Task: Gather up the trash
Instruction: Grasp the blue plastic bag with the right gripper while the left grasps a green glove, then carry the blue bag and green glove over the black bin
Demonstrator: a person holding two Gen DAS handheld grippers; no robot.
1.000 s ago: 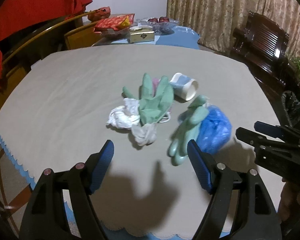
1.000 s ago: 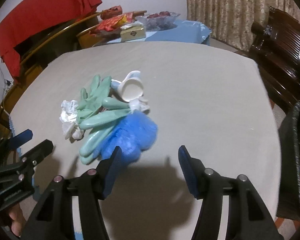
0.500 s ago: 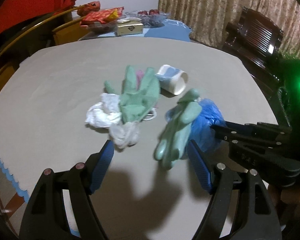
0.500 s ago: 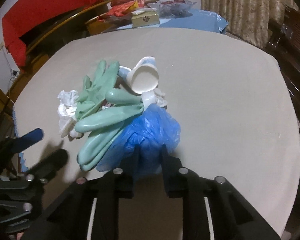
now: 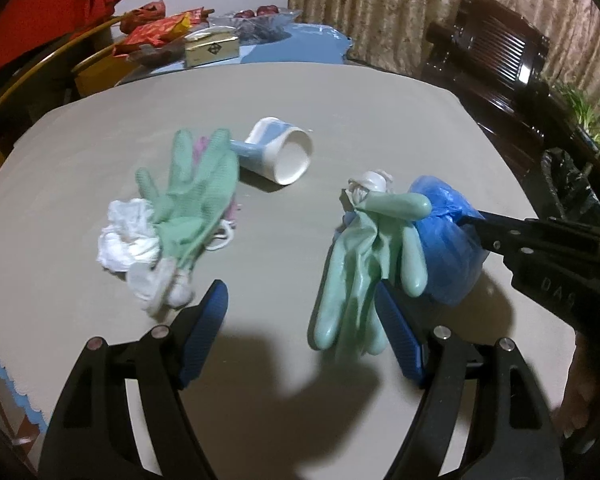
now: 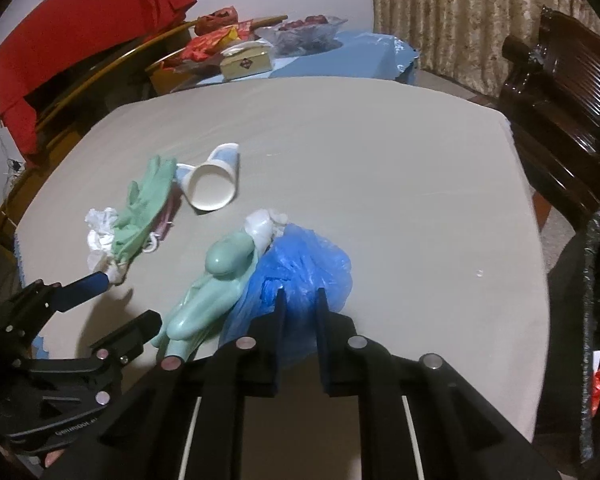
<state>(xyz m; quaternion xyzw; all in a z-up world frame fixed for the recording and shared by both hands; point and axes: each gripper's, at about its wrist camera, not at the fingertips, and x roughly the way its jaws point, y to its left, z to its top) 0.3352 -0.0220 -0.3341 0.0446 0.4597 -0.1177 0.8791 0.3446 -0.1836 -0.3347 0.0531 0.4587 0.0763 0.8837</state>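
Trash bundle lifted by the right gripper (image 6: 300,300)

A second ago its jaws stood open; now they grip the blue plastic bag (image 6: 300,258), and a green rubber glove (image 5: 364,264) hangs with it above the surface (image 5: 340,108). The left gripper (image 5: 302,332) waits open. Left of the bag remain the paper cup (image 5: 278,156), second glove (image 5: 198,192) and white tissue (image 5: 126,232).

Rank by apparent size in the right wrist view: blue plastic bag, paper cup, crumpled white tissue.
1. Blue plastic bag, largest, though nearest the camera.
2. Paper cup.
3. Crumpled white tissue, partly hidden by a green glove.
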